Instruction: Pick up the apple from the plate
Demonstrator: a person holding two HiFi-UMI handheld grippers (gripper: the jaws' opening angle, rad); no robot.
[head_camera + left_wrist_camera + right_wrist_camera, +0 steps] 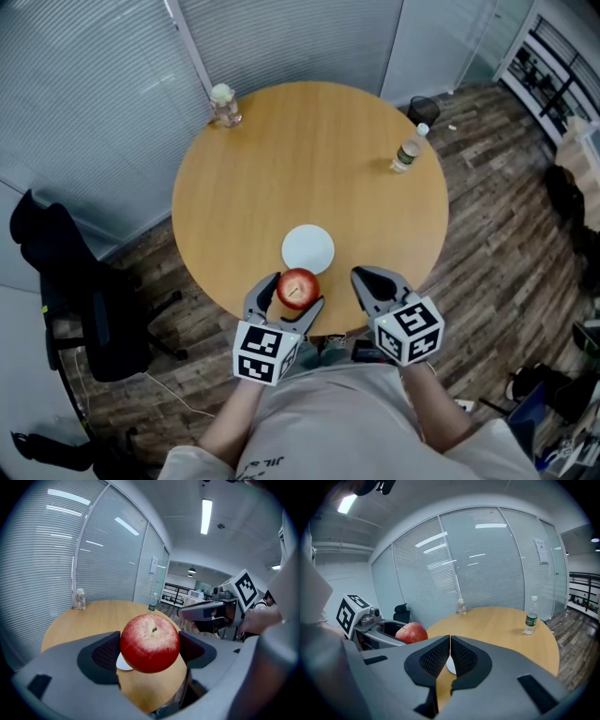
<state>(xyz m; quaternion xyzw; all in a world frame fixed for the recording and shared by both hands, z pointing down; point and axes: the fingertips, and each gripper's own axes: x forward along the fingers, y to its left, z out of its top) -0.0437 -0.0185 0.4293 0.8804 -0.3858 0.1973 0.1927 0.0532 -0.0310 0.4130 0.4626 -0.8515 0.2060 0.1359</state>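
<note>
Gripping the apple (298, 287) across its middle, the left gripper (293, 292) holds it above the table's (309, 159) near edge, clear of the plate (307, 248). The apple is likely firm, smooth, light and bruisable, so moderate pressure on its flanks suits. The right gripper (367, 279) is clenched and empty.

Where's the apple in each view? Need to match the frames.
Head view: apple lower centre, held in the left tool, just nearer than the plate.
Left gripper view: apple dead centre, clamped between the jaws.
Right gripper view: apple left of centre, at mid height.
Shared landmark: green-label bottle.
</note>
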